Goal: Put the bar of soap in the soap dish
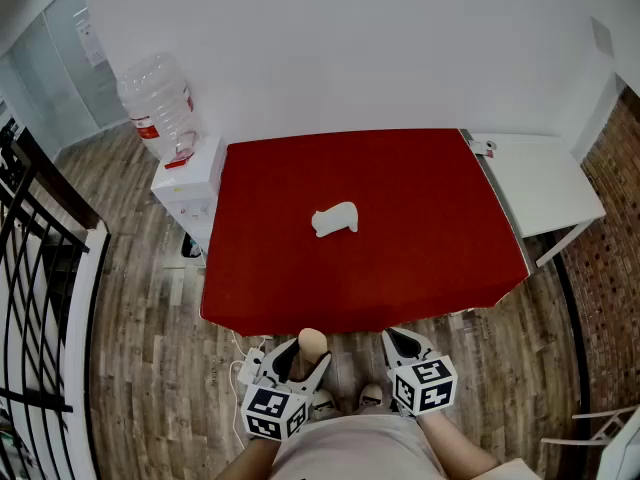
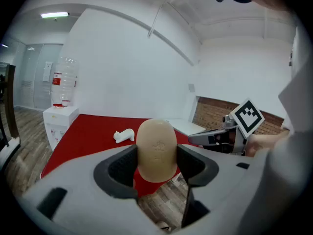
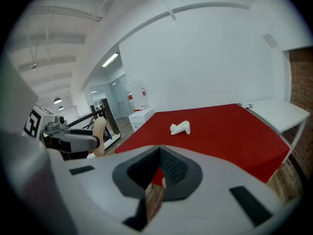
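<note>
Short of the red table's (image 1: 420, 218) near edge, left gripper (image 1: 303, 358) clamps the tan soap bar (image 2: 156, 148), jaws spread wide around it. Right gripper (image 1: 402, 340) is closed and empty. White soap dish (image 1: 335, 219) sits mid-table, well apart from both. Risks: the smooth, rounded bar likely slips out during the reach, or the light dish skids when the bar lands.

My left tongs (image 2: 156, 166) clamp an upright tan bar of soap (image 2: 156, 148) by its sides. Past it, a white soap dish (image 2: 123, 135) sits on the red table (image 2: 83, 136); my right tongs (image 2: 198, 139) hover alongside.
</note>
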Demonstrator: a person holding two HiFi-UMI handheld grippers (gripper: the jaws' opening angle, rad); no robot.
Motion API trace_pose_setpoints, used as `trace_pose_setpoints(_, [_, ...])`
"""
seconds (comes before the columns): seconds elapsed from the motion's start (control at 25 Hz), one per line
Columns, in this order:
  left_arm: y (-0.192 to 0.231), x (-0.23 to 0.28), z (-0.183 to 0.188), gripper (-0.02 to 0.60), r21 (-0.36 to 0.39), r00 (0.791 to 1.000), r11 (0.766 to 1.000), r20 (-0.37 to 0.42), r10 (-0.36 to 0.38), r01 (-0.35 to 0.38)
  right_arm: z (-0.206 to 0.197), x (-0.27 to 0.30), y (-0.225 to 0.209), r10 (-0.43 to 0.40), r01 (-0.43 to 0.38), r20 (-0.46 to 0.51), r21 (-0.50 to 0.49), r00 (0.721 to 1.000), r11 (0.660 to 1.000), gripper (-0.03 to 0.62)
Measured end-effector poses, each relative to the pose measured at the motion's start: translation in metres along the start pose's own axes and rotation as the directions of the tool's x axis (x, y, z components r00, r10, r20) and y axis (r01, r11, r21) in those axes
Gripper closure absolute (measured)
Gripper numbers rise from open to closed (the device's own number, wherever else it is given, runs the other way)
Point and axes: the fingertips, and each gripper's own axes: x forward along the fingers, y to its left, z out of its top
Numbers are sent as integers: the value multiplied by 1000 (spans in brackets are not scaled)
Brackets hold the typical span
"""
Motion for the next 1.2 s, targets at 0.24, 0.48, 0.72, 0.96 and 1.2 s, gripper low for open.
trace_pose_setpoints(0.24, [19,-21,-3,321,21,1000,1000,-4,-19,19,11,1,17,-33,33,34,7,999,999,591])
trace_pose_setpoints(0.48, [35,-16,-2,321,18,999,999,-8,-35,35,11,8,18,-53,52,33,23,998,998,591])
trace_pose_setpoints(0.72, [54,17,12,321,13,1000,999,-4,-29,29,29,40,-9,-48,47,36,29,998,998,591])
trace_pose_setpoints(0.96, [79,64,34,321,6,1000,1000,-2,0,0,68,86,-36,-6,6,47,4,999,1000,591])
trace_pose_setpoints(1.2, [100,119,65,321,-3,1000,1000,11,26,-26,110,129,-75,20,-19,51,-18,999,1000,591])
